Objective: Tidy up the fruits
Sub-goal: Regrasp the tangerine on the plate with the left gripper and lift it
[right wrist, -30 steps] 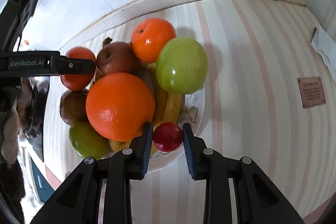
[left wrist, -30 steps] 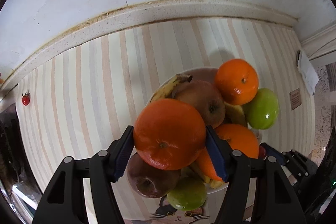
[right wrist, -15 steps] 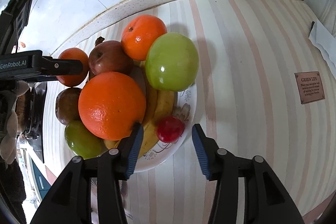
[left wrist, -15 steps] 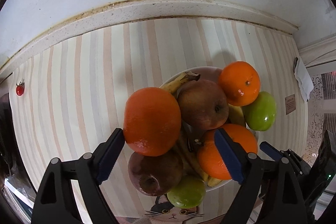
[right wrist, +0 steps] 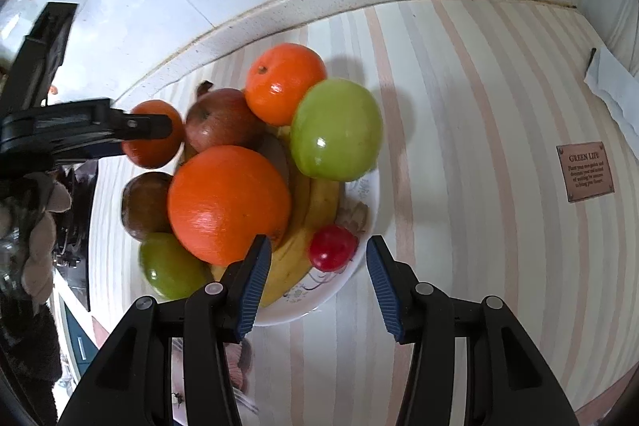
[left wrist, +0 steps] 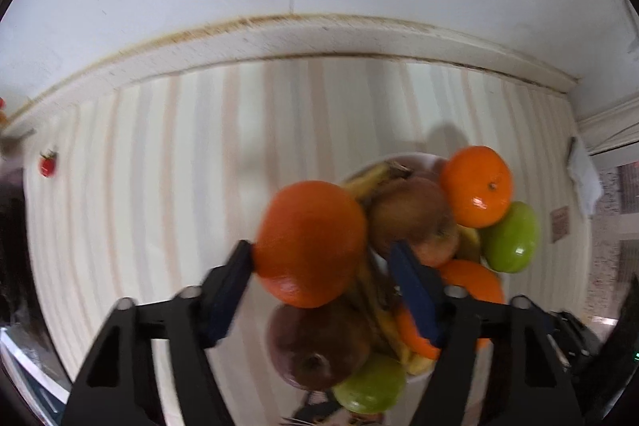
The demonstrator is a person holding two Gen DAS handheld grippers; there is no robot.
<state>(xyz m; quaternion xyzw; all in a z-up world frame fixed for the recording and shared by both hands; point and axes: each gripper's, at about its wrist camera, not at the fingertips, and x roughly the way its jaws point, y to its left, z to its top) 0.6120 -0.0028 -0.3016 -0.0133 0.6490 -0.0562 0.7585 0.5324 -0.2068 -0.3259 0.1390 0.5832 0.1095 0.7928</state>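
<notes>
Released onto the plate [right wrist: 361, 186], the red cherry tomato [right wrist: 332, 247] now lies at its rim beside the banana [right wrist: 307, 222], between the right gripper's [right wrist: 315, 282] parted, empty jaws. Leftward, the left gripper [left wrist: 319, 290] is closing around an orange [left wrist: 311, 242], likely to reseat it on the crowded pile.

Glossy green apple [right wrist: 335, 128] and waxy small red fruit [right wrist: 332, 247] on a glazed white plate [right wrist: 351, 268] — the orange [right wrist: 228, 204] dimpled, the striped cloth [right wrist: 479, 146] matt — beside ribbed blue pads [right wrist: 253, 284].

We are seeing fruit lying heaped on the plate [right wrist: 319, 302]: bananas [right wrist: 303, 226] sitting under the large orange [right wrist: 227, 202], cherry tomato [right wrist: 332, 247] resting beside them.
</notes>
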